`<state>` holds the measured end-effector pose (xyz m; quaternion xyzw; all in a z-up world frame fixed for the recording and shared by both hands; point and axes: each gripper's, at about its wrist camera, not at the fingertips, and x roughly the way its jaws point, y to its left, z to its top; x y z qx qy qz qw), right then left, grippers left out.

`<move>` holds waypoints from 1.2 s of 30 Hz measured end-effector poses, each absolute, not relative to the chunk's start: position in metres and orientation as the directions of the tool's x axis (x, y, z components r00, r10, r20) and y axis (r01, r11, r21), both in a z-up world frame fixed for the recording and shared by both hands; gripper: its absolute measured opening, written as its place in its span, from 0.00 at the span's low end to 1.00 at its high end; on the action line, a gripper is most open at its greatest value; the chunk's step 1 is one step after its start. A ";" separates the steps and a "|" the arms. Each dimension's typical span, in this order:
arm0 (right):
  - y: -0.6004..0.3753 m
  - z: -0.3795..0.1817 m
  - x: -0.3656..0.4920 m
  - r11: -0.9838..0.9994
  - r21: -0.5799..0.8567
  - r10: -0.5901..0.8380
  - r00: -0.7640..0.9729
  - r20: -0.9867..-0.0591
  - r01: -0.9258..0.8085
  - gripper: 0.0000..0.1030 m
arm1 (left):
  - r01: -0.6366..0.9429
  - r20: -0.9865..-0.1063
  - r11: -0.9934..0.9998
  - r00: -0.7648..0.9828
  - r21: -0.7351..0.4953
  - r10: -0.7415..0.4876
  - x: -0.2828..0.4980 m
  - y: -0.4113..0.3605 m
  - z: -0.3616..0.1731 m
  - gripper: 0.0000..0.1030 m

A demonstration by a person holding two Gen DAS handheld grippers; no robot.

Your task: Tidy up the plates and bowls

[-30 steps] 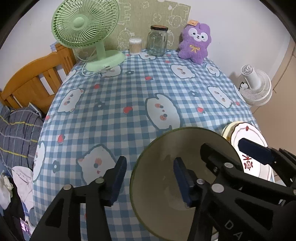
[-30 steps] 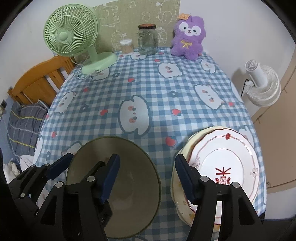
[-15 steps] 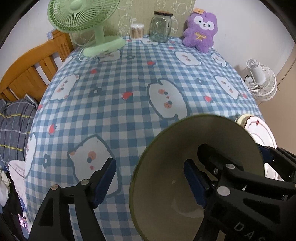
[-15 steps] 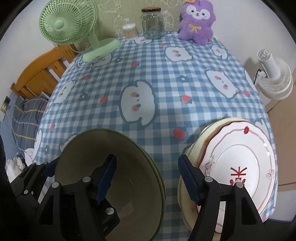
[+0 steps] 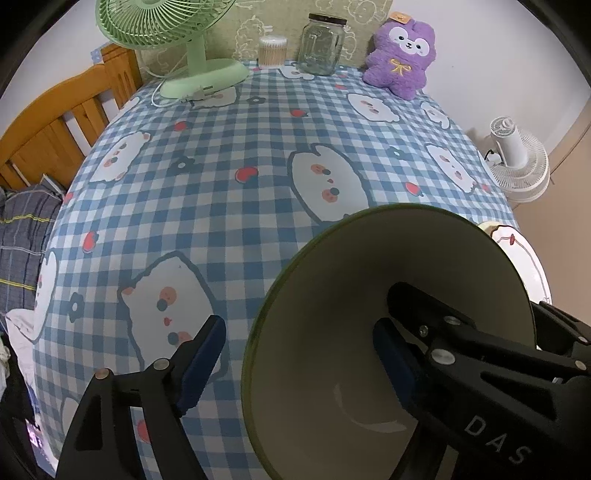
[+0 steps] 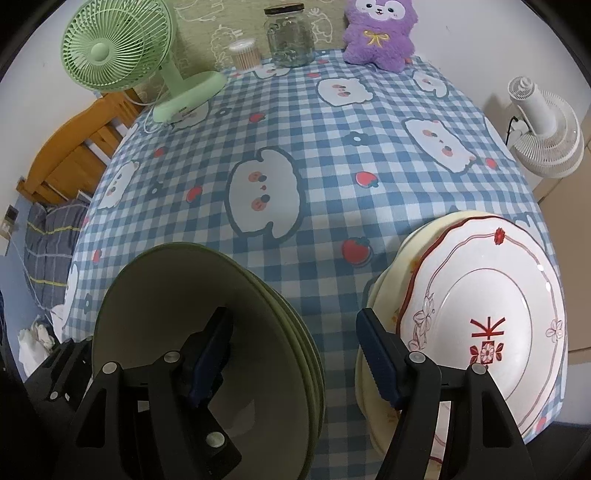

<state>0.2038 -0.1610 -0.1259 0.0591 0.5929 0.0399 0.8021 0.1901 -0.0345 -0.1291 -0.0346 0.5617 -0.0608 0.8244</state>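
Dim, even indoor light; soft shadows; strong fisheye bending, dark vignette corners; mostly sharp focus.

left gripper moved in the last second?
Yes. The left gripper has tipped forward and toward the far edge: in its wrist view the green fan and glass jar slid up the frame.

Green bowl (image 5: 388,295): lower rim beyond the frame edge.

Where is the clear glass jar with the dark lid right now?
In both wrist views the clear glass jar with the dark lid stands at the table's far edge, between the small cotton-swab container and the purple plush toy.
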 end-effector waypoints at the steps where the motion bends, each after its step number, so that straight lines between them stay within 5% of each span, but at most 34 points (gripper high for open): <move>1: -0.161 -0.127 0.204 0.989 0.147 0.138 0.294 -0.946 0.009 0.70 | 0.062 -0.921 0.990 0.363 -0.126 -0.140 0.190 -0.035 -0.129 0.82; 11: -0.160 -0.133 0.199 0.985 0.169 0.151 0.283 -0.947 0.039 0.70 | 0.080 -0.922 0.988 0.356 -0.134 -0.154 0.185 -0.032 -0.131 0.84; 21: -0.149 -0.134 0.199 0.978 0.208 0.198 0.262 -0.945 0.012 0.64 | 0.128 -0.904 0.969 0.351 -0.211 -0.243 0.186 -0.039 -0.133 0.61; 36: -0.146 -0.132 0.199 0.983 0.182 0.172 0.251 -0.953 0.016 0.61 | 0.129 -0.908 0.966 0.332 -0.224 -0.255 0.183 -0.037 -0.128 0.60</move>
